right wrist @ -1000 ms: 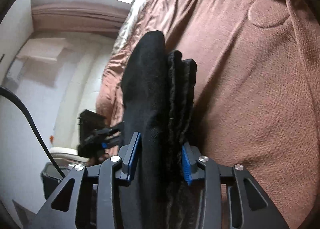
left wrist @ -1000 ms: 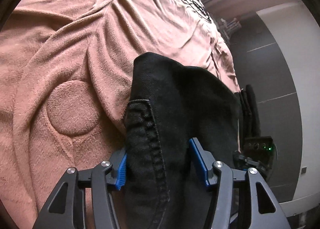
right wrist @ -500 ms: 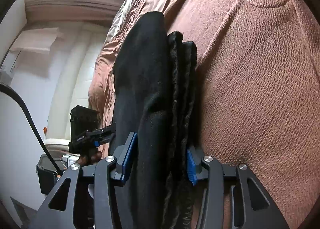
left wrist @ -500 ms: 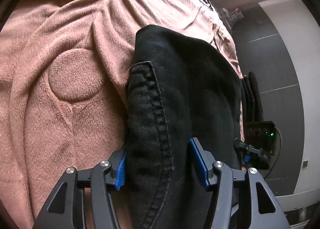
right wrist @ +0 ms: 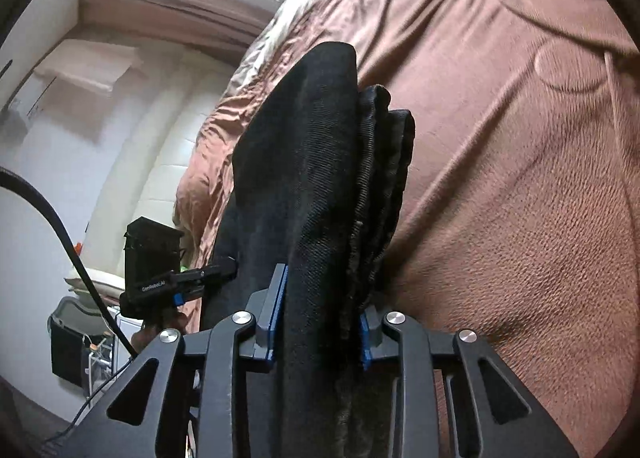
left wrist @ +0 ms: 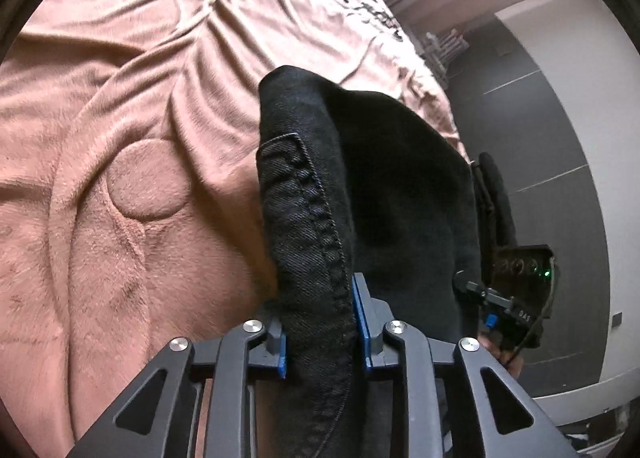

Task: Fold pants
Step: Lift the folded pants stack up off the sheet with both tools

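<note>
We see a bed (left wrist: 168,125) under a plush pink-brown blanket (right wrist: 520,185) embossed with raised circles, grey and white walls beyond its edge. The black pants (left wrist: 360,177), coarse twill with a heavy stitched seam, hang bunched above the blanket between both claws. Compared with a second ago, the left claw (left wrist: 320,322) and right claw (right wrist: 320,322) are closing from a wider gap, their blue pads now pinching the folded fabric.

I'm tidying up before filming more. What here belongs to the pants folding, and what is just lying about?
For the job:
- black pants
- left tongs, closing on the pants
- right tongs, closing on the pants
- brown blanket underneath

Lying about:
- dark bin on the floor
- black cable
</note>
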`<state>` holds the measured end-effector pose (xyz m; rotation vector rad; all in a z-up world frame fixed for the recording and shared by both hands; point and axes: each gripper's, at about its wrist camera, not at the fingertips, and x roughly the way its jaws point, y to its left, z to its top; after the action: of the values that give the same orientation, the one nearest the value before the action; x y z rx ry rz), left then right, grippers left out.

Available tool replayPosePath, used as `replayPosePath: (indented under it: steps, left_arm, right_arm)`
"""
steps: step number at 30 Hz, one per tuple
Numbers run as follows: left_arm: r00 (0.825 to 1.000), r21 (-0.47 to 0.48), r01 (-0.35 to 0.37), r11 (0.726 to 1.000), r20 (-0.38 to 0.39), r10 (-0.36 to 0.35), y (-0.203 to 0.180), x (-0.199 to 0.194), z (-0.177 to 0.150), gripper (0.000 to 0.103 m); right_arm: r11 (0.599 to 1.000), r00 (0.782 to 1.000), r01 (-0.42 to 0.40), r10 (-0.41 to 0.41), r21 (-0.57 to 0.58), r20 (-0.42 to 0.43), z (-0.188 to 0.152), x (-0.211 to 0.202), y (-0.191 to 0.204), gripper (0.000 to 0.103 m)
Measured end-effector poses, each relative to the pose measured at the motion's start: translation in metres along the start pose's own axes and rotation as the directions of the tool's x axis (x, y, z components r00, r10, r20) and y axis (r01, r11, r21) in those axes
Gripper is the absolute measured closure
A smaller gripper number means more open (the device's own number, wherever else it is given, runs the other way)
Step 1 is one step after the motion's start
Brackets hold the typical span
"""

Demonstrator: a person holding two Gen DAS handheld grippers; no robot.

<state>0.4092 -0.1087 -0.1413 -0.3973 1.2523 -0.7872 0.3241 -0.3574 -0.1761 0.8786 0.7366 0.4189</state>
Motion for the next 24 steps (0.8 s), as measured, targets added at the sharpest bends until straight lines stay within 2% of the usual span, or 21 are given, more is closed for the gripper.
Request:
replayPosePath:
  steps: [11,24]
  left_arm:
    - [0.994,0.028,0.030,0.999,0.105,-0.033,-0.031,-0.044,-0.016,0.078]
    - [0.967,0.112,0.026,0.993,0.251,-0.054,-0.086,-0.129,-0.055,0.078]
  right_arm:
    - [0.997,0.997,0.001,0.006,-0.083,0.079,-0.027,-0.018,0.046,0.080]
    - [0.981,0.986,-0.053,0.081,-0.186,0.148,-0.064,-0.078,0.094,0.080]
